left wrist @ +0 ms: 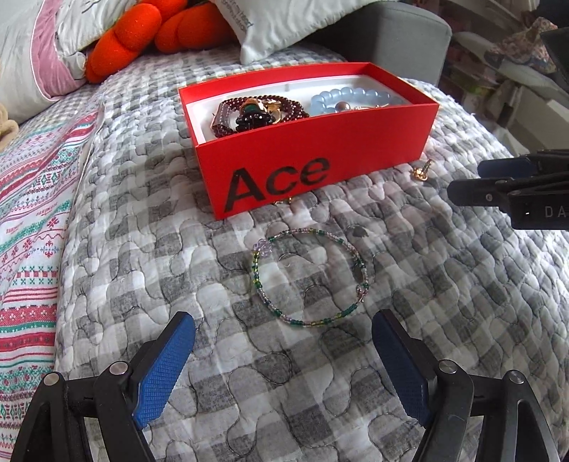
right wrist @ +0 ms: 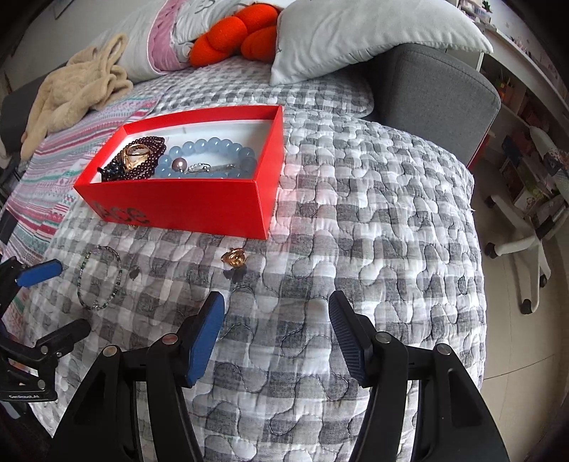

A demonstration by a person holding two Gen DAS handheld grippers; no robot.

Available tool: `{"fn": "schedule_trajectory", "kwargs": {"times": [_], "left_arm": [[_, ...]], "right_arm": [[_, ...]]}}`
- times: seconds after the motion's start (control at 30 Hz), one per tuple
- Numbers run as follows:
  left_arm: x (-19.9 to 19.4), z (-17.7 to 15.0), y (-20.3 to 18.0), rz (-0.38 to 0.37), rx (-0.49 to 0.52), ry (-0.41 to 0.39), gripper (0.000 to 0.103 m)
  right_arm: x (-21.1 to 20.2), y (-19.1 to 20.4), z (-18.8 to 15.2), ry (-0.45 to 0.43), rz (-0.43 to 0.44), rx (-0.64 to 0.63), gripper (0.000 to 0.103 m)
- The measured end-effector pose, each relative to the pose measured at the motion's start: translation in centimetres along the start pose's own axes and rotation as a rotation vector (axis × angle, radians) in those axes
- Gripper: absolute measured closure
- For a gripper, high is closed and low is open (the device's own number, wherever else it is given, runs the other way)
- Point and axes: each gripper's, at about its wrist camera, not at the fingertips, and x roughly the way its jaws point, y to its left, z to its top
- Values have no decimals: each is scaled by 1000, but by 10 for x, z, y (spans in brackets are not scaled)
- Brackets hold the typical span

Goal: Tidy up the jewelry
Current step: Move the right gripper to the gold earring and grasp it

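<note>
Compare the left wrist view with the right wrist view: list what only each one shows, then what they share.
Only the left wrist view shows the full "Ace" lettering on the red box's front wall, and the seed-bead bracelet's coloured beads close up.

Only the right wrist view shows the beige garment, the white swivel chair base, the shelves, and a silver clasp piece inside the box.

Both show the red box, the garnet bead strand, the blue bead bracelet, the seed-bead bracelet, the gold earring on the quilt, and the orange plush.
</note>
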Motion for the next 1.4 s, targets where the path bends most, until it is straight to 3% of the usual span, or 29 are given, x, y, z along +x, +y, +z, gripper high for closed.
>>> {"fn": "schedule_trajectory", "kwargs": {"times": [0.27,0.57,0.93,1.23,1.4], "left_arm": [[-1,20,21,32,-41,-65,19],[26,51,58,31,-200,-73,45],[37,65,68,-13,-287,-89,46],[28,60,64,-87,-278,-66,51],[28,55,56,-157,-268,-27,51]], "right_arm": [[13,11,29,-12,23,19,39],[22,7,46,-26,48,74,39],[26,-5,54,-48,85,113,39],[9,-15,50,-75,124,154,40],[9,-10,42,-23,208,171,56]]}}
